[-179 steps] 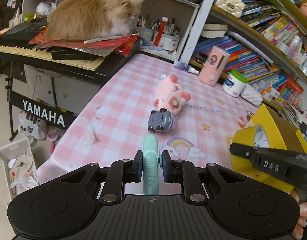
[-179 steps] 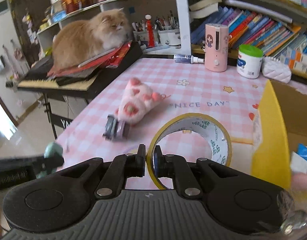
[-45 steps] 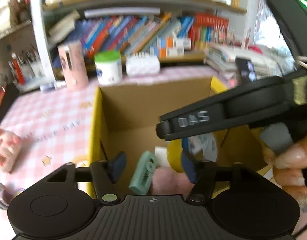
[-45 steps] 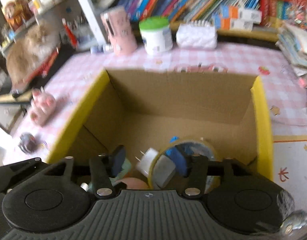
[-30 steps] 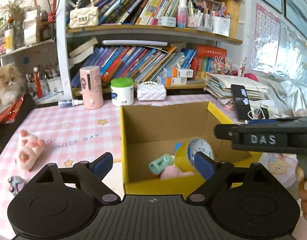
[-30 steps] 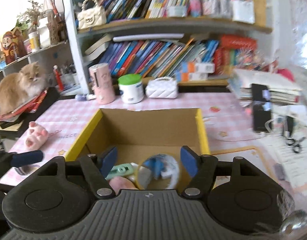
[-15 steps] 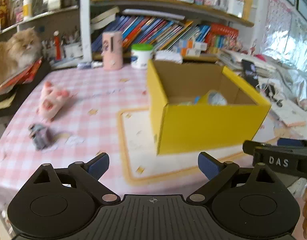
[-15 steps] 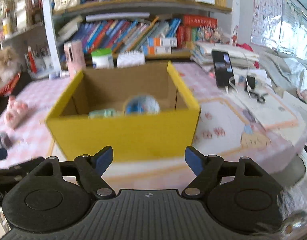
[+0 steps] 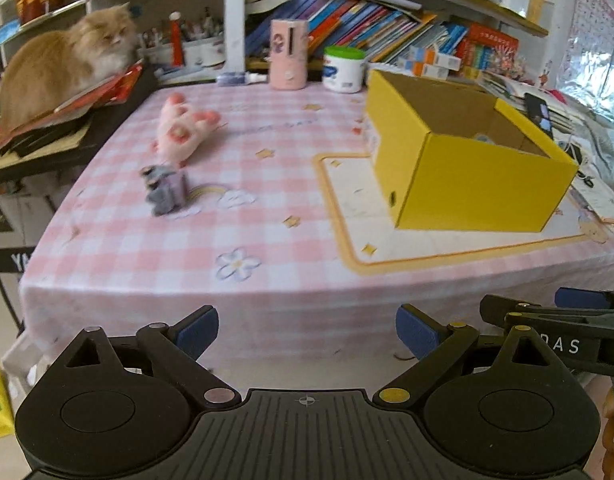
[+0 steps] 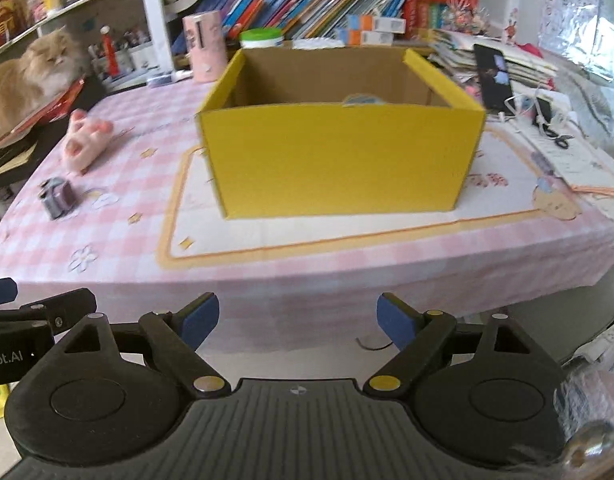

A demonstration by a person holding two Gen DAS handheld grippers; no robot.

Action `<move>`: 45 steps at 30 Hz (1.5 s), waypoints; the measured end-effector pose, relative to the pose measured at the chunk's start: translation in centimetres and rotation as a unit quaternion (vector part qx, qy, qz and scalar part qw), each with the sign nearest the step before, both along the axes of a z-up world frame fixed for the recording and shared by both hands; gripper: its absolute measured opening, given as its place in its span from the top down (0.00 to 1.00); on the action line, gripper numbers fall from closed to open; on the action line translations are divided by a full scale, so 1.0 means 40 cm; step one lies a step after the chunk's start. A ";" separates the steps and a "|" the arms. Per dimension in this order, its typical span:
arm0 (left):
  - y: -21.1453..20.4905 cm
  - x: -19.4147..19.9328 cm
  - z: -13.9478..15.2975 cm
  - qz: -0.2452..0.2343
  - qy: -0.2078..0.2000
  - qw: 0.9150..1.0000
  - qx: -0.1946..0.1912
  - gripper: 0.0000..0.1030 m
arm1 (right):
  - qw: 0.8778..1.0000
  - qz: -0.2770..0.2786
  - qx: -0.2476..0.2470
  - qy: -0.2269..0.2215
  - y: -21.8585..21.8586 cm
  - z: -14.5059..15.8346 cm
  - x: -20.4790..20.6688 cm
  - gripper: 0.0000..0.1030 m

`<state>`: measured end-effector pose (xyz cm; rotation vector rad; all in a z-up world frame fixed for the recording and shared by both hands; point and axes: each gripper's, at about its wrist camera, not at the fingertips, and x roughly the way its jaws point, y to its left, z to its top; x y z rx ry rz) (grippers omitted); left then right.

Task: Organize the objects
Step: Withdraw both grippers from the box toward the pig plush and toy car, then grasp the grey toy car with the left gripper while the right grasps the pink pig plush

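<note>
having backed off the yellow box [image 10: 339, 160], both hand-held grippers released and empty, right [image 10: 298, 322] widening

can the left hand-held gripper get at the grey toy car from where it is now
Probably yes. The left hand-held gripper is open and empty, and only bare tablecloth lies between it and the grey toy car; the pink plush sits behind.

On the pink checked tablecloth [image 9: 267, 216] stands one open yellow cardboard box [image 9: 467, 184] at the right, with one pink plush toy [image 9: 181, 130] and one small grey toy car [image 9: 165, 190] at the left. At the far edge stand one pink cylindrical container [image 9: 287, 54] and one white green-lidded jar [image 9: 343, 69]. One fluffy orange cat [image 9: 63, 64] sits far left.
</note>
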<state>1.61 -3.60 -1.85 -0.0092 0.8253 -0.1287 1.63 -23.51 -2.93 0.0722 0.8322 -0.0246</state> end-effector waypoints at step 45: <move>0.262 -0.017 0.024 0.083 -0.034 0.996 -0.009 0.06 | 0.992 0.120 0.003 -0.027 0.301 0.034 0.032 0.24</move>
